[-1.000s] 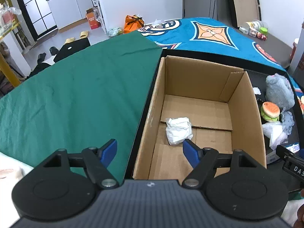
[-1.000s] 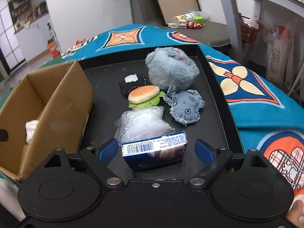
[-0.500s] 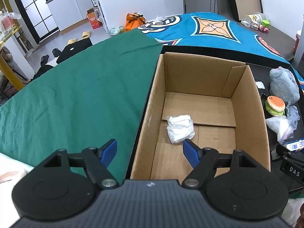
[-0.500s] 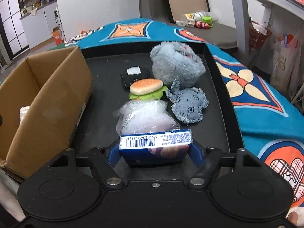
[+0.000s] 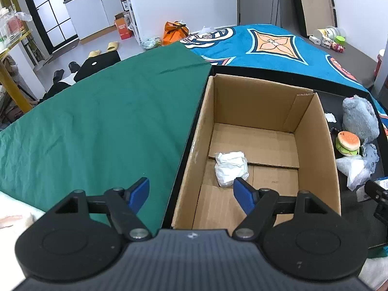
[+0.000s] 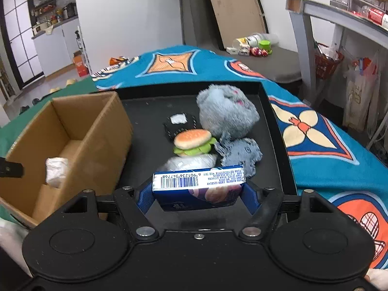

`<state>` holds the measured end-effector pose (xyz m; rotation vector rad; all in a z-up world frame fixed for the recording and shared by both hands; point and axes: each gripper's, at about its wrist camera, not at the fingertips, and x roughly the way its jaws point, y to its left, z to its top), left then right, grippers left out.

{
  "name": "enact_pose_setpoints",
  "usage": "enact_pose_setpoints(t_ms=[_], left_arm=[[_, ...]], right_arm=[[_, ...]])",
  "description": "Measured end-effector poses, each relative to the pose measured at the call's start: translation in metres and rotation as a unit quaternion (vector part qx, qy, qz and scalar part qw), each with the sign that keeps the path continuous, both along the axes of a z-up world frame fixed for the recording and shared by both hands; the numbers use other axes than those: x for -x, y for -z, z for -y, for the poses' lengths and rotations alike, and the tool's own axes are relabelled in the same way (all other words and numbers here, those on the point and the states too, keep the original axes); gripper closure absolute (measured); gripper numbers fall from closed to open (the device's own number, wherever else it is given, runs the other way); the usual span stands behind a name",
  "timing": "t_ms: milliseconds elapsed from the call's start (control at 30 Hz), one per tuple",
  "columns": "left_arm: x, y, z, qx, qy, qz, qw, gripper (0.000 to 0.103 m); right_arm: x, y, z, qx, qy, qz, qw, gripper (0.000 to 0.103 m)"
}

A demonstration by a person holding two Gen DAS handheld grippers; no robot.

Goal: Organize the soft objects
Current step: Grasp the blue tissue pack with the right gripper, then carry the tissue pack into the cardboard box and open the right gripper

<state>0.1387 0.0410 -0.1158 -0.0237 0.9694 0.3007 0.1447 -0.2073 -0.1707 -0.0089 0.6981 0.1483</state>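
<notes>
Right gripper (image 6: 197, 195) low in the frame, its blue pads pinching a small blue packet with a white barcode strip (image 6: 198, 186), lifted above the black tray (image 6: 148, 131); the digits read 6 901236 347768, the other print too small to read. Behind it sit a clear plastic bag (image 6: 191, 162), a burger-shaped soft toy (image 6: 194, 141), a denim-grey plush (image 6: 242, 152), a fluffy grey plush (image 6: 226, 111) and a black pouch with a white patch (image 6: 179, 125). Left gripper (image 5: 191, 192) hangs spread wide and empty over the open brown cardboard box (image 5: 329, 145), where a crumpled white wad (image 5: 231, 168) lies on the floor, centre frame.
</notes>
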Motion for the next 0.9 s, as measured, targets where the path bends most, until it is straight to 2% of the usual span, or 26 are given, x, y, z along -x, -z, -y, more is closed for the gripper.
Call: enact_pose_setpoints(t_ms=[300, 700, 900], left_arm=[[0.004, -0.003, -0.007, 0.021, -0.002, 0.011, 0.9997, 0.028], [0.008, -0.002, -0.018, 0.048, -0.014, 0.020, 0.9986, 0.028], [0.005, 0.001, -0.024, 0.060, -0.025, 0.009, 0.9978, 0.028]], right_arm=[[0.008, -0.021, -0.008, 0.001, -0.011, 0.025, 1.000, 0.033], [0.018, -0.047, -0.029, 0.027, -0.037, 0.062, 0.997, 0.033], [0.023, -0.056, -0.040, 0.038, -0.056, 0.081, 0.994, 0.033]])
